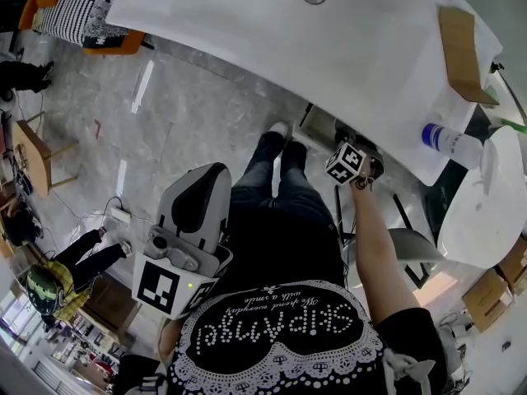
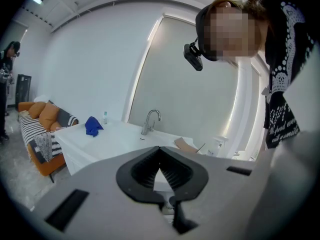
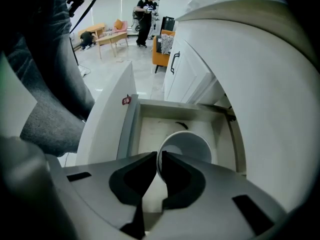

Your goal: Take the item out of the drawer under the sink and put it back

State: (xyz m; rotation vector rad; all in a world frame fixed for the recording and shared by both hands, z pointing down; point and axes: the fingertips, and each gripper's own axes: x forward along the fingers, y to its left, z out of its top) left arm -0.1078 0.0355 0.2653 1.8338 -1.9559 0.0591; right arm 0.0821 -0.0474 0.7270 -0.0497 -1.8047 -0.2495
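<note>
The right tool (image 3: pixel 159 155) is pointing steeply down into the pulled-out drawer (image 3: pixel 129 129) under the white table (image 1: pixel 247 23). Its jaws are standing almost together and are pinching the near left side of the rim of a white paper cup (image 3: pixel 186 144), one jaw sitting outside the wall and the other reaching inside the mouth. The cup is sitting within the drawer with its open mouth facing up towards the camera; whether its base is resting on the drawer floor or hanging just clear of it is not showing. A small dark curved thing (image 3: pixel 181 125) is lying on the drawer floor just behind the cup. In the head view the person's right forearm (image 1: pixel 379 245) is stretching forward to the table's edge, with the marker cube showing just at that edge.

The left tool (image 2: pixel 160 149) is hanging back near the person's left side, its jaws meeting at the tips and gripping nothing. Its camera is looking across the table top, where a faucet (image 2: pixel 151 120) is standing and a blue cloth (image 2: pixel 92 126) is lying well to the left of it. A flat piece of cardboard (image 1: pixel 459 48) and a spray bottle (image 1: pixel 449 142) are lying towards the table's right end
</note>
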